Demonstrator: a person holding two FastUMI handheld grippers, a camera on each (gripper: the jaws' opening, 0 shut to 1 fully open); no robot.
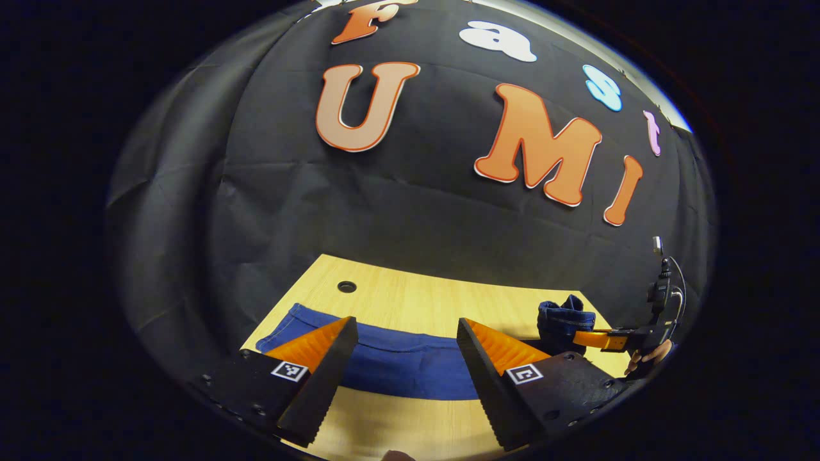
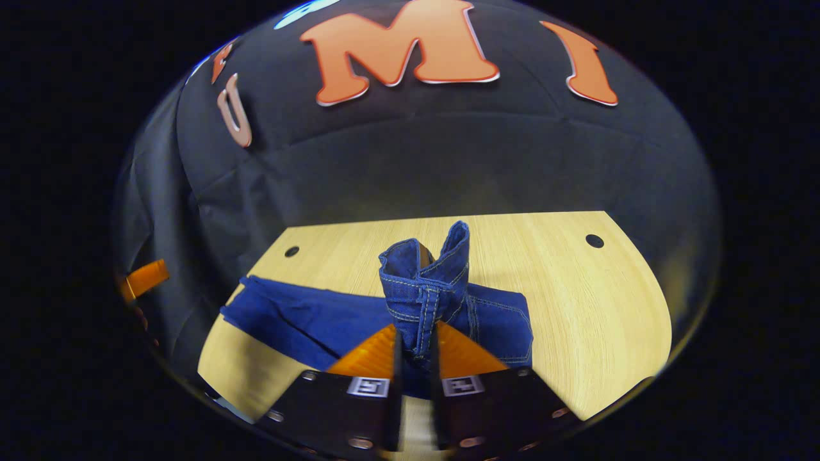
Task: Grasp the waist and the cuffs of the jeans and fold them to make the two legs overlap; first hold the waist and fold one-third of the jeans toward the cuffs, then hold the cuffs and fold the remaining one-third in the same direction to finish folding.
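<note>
While the jeans [image 2: 307, 320] lay on the light wooden table [image 2: 576, 307], one end of them was pulled up off the wood. They were dark blue, with pale stitching along the seams. In the right gripper view they ran from the middle left of the frame to the lower middle. The flat part looked smooth and lay as a long strip. The lifted end [image 2: 426, 288] stood up in the middle of the frame like a little bunched tower, with a thick hem folded over at the top. I could not tell if that end was the waist or the cuffs.

The right gripper [image 2: 416, 349] sat at the bottom middle of that view. Its two fingers were close together and pressed on the raised blue cloth from both sides.

In the left gripper view the jeans [image 1: 397, 358] made a blue band across the lower part of the frame. The left gripper [image 1: 407, 333] was at the bottom there, with its fingers spread wide and nothing between them. The band showed through the gap. At the lower right of that view the right gripper [image 1: 592, 338] held the bunched end [image 1: 564, 320], and part of a hand [image 1: 647, 358] was behind it.

Two small round holes [image 2: 594, 241] were in the table top near its far edge.
</note>
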